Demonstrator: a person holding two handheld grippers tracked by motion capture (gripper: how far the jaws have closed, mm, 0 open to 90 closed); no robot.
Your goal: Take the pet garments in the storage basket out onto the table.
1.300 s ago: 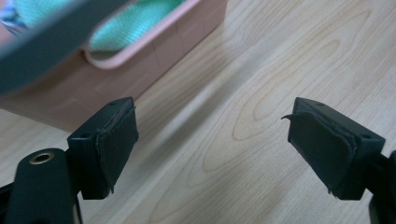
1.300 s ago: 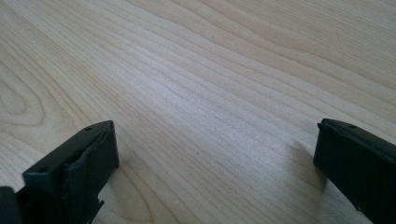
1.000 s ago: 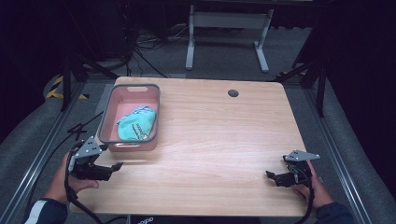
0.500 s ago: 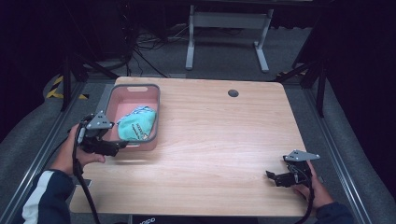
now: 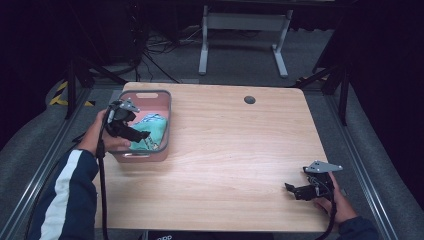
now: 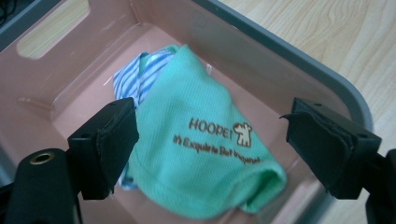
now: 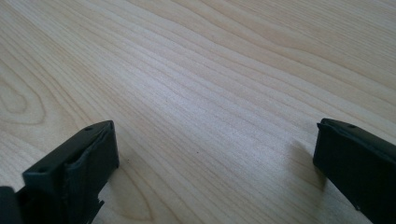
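Left claw (image 6: 210, 140) hovers spread over the green garment (image 6: 205, 154) in the pink bin (image 6: 280, 51).

We noted a crumpled green garment (image 6: 205, 154) with brown "HOOPET" print lying in the pink bin (image 6: 70, 60), partly covering a blue-striped cloth (image 6: 142, 77).

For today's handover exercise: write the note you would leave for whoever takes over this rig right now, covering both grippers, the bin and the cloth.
Left gripper: open, hanging over the pink bin above the green cloth, holding nothing.
Right gripper: open, empty, low over the table at its near right corner.
Cloth: crumpled in the bin, with a striped cloth partly under it.
Done: left gripper is over the bin.
Left: probably lower it, grip the cloth and lift it out.
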